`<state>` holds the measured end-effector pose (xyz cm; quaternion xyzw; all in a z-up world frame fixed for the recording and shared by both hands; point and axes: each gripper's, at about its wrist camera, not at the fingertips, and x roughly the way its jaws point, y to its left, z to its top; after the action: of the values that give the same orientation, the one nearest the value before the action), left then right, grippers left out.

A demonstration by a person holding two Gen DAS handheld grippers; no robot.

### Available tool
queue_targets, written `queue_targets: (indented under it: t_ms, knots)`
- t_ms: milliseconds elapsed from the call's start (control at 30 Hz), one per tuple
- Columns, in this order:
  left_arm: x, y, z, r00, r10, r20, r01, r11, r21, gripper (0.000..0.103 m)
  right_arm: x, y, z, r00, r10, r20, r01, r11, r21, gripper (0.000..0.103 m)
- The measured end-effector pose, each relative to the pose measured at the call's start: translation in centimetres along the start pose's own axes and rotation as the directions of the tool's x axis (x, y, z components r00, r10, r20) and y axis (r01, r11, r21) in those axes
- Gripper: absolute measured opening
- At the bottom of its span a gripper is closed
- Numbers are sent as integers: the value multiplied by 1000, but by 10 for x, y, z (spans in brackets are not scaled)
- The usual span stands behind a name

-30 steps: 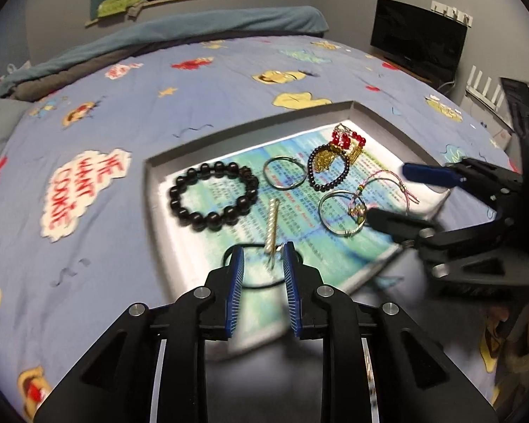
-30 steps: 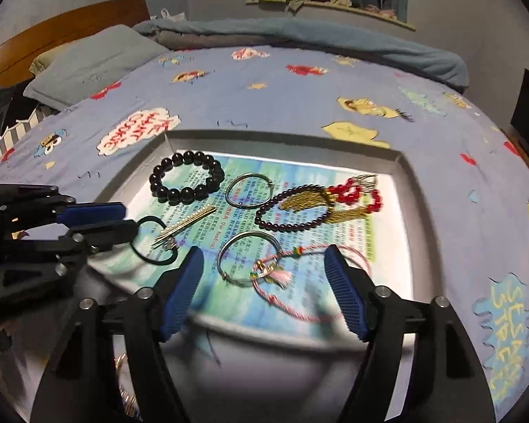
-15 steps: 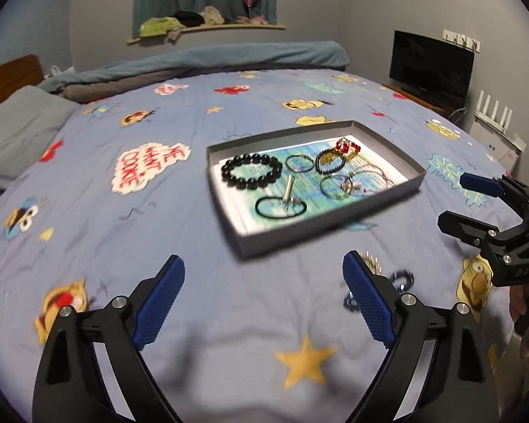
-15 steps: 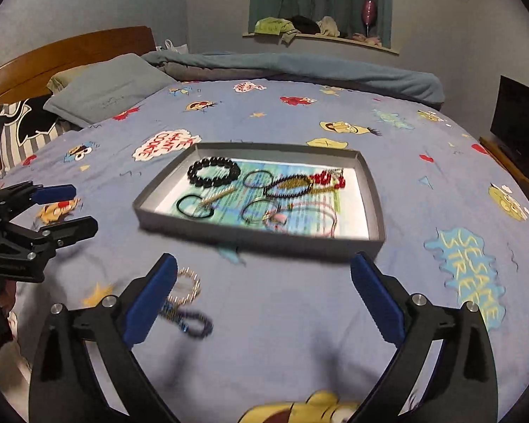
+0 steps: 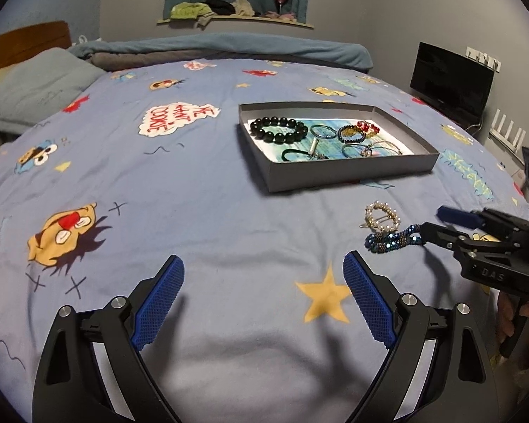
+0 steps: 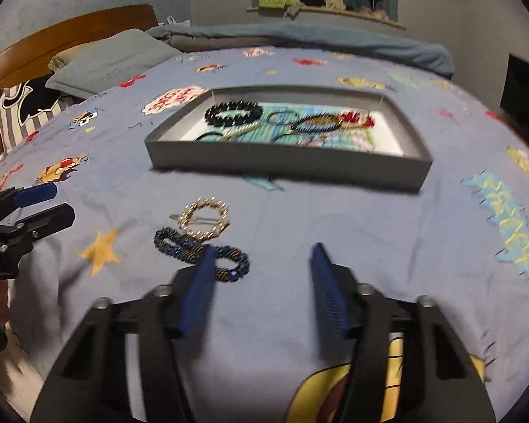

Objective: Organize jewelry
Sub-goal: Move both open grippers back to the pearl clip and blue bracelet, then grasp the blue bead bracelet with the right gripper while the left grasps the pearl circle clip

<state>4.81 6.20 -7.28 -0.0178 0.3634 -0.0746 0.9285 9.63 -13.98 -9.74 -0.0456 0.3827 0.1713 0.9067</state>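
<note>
A grey tray on the bed holds several pieces: a black bead bracelet, rings, bangles and a red and gold piece. A gold pearl hair clip and a blue beaded bracelet lie on the bedspread in front of the tray. My left gripper is open and empty, low over the bedspread. My right gripper is open, its left finger just over the blue bracelet's near end.
The blue cartoon bedspread covers the bed. Pillows and a wooden headboard are at the far left. A black screen stands at the right, with a shelf of clothes on the far wall.
Both grippers pulled back from the tray toward the near edge of the bed. My left gripper opened wide after letting go of the black ring in the tray. My right gripper moved down over the blue bracelet.
</note>
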Motion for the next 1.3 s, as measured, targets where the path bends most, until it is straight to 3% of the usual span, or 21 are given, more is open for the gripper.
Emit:
queue_targets:
  t_ms: [167, 400, 567, 667, 933, 1100, 1300]
  knots:
    - [3, 0, -1, 1000, -9, -5, 9, 1000, -6, 91, 5, 4, 0, 999, 26, -21, -26, 1000, 6, 30]
    - [10, -16, 0, 1000, -8, -6, 8, 999, 50, 91, 13, 4, 0, 997, 67, -49, -66, 998, 16, 24]
    - [17, -27, 5, 999, -39, -14, 40, 998, 57, 91, 11, 6, -3, 992, 109, -60, -109, 994, 8, 7]
    - [24, -36, 9, 998, -63, -22, 65, 996, 68, 91, 2, 1, -3, 991, 127, -34, -126, 992, 25, 7]
    - [48, -67, 21, 991, -129, -46, 133, 986, 100, 90, -22, -33, 4, 997, 69, 31, -71, 995, 64, 7]
    - [67, -84, 23, 985, -154, -83, 163, 979, 123, 83, -24, -52, 3, 998, 48, 41, -52, 994, 92, 7]
    - [80, -100, 23, 986, -141, -94, 156, 971, 182, 66, -26, -70, 2, 999, 11, 51, -17, 993, 115, 7]
